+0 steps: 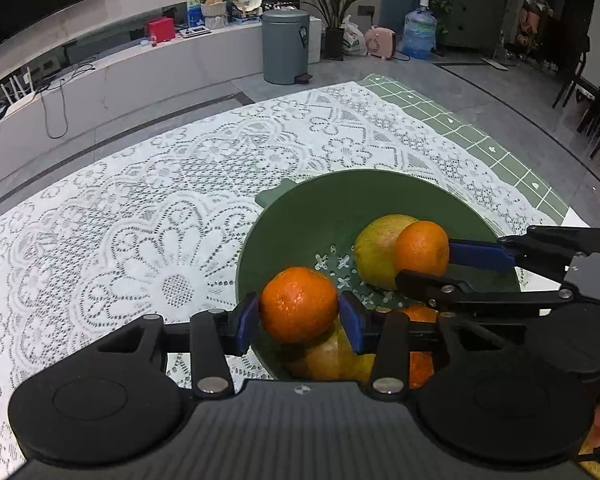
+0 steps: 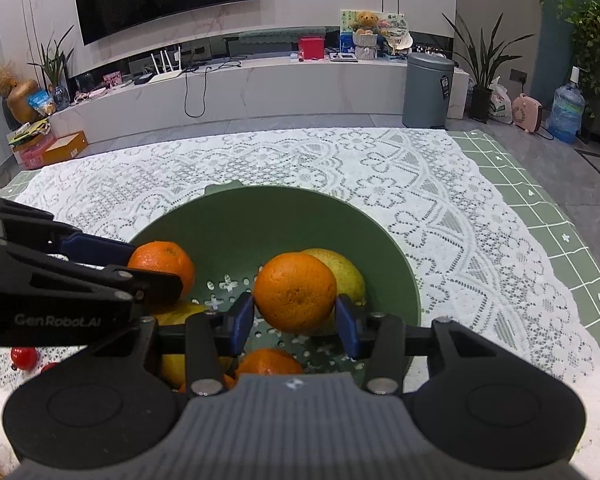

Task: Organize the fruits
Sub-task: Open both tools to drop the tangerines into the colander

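A green colander bowl [image 1: 320,184] [image 2: 260,192] stands on the lace cloth. My left gripper [image 1: 299,308] is shut on an orange [image 1: 298,304], its blue pads against both sides, above the bowl's near left part. My right gripper [image 2: 295,312] is shut on a second orange [image 2: 296,292] over the bowl's middle. Each gripper shows in the other's view: the right gripper [image 1: 424,264] with its orange [image 1: 422,254], the left gripper [image 2: 156,268] with its orange [image 2: 162,264]. A yellow-green fruit [image 1: 374,252] [image 2: 346,272] lies inside. Another orange [image 2: 268,362] and a yellow fruit [image 2: 172,364] lie below, partly hidden.
White lace cloth [image 1: 140,220] covers the table over a green grid mat [image 1: 480,136]. Small red fruits [image 2: 24,358] lie on the cloth left of the bowl. A grey bin [image 2: 428,88] and a water bottle [image 2: 566,110] stand on the floor beyond the far edge.
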### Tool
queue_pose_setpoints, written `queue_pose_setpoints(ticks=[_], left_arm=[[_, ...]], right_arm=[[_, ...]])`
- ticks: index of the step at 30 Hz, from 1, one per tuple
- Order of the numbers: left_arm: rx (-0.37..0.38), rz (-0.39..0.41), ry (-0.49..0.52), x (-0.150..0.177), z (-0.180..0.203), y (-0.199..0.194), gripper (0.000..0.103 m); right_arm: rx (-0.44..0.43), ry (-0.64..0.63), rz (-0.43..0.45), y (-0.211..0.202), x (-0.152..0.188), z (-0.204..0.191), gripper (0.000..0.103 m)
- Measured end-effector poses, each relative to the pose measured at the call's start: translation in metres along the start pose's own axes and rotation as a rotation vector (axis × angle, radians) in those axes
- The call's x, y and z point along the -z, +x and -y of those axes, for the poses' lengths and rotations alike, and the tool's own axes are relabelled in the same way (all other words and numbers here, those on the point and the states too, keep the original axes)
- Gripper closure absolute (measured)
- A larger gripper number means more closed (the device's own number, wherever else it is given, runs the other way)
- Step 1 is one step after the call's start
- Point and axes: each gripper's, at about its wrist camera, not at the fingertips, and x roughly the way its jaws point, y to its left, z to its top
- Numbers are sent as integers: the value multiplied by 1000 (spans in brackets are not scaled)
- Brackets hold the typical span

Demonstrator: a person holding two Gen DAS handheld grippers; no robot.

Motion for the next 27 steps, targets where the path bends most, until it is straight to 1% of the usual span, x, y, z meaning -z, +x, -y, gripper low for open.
queue_pose_setpoints(ticks=[2, 5, 12, 18, 23, 25, 27], left_arm=[[-6, 15, -15, 1, 0, -5, 46], [-9, 47, -14, 0, 2, -14, 43], [-49, 76, 9, 1, 5, -31, 42], [-73, 62, -19, 13, 0, -38, 42], [-89, 55, -47, 22, -7, -46, 42], [-101, 54, -49, 26, -8, -50, 42], [-106, 55, -56, 31, -9, -55, 42]], right_arm=[[-2, 2, 4, 1, -1, 0, 61], [-6, 5, 10, 1, -1, 0, 61], [-18, 11, 26, 0, -1, 1, 59], [-24, 1, 46, -3, 0, -1, 55], [-18, 4, 65, -7, 0, -1, 48], [-11, -4, 79, -10, 1, -2, 40], [-4, -17, 103, -15, 2, -5, 37]])
